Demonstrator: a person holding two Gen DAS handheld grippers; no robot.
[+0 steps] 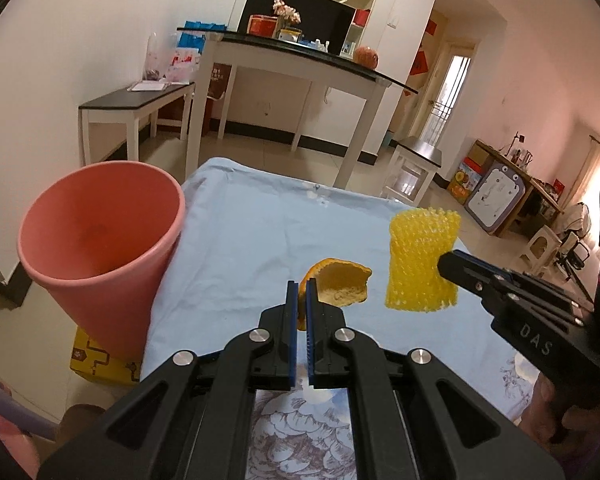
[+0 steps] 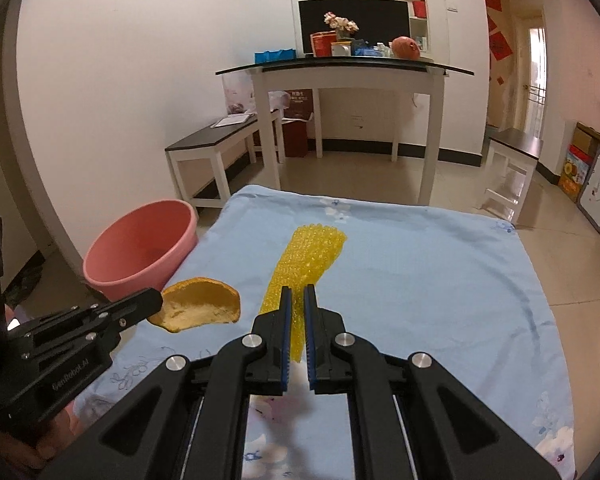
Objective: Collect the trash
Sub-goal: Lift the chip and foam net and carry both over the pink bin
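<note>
Two grabs going: my left gripper (image 1: pixel 302 286) is pinched on the orange peel (image 1: pixel 342 284), my right gripper (image 2: pixel 298 292) is clamped on the yellow bubble wrap (image 2: pixel 308 256). Both are held up above the blue sheet (image 2: pixel 420 272), pink bucket (image 1: pixel 96 248) off to my left.

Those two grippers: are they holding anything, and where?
Left gripper pinches the orange peel by its edge; right gripper grips the yellow bubble wrap at its lower end.

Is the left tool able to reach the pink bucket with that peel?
Probably yes. The left tool, shut on the orange peel, has open air between it and the pink plastic bucket beside the blue-sheeted table.
</note>
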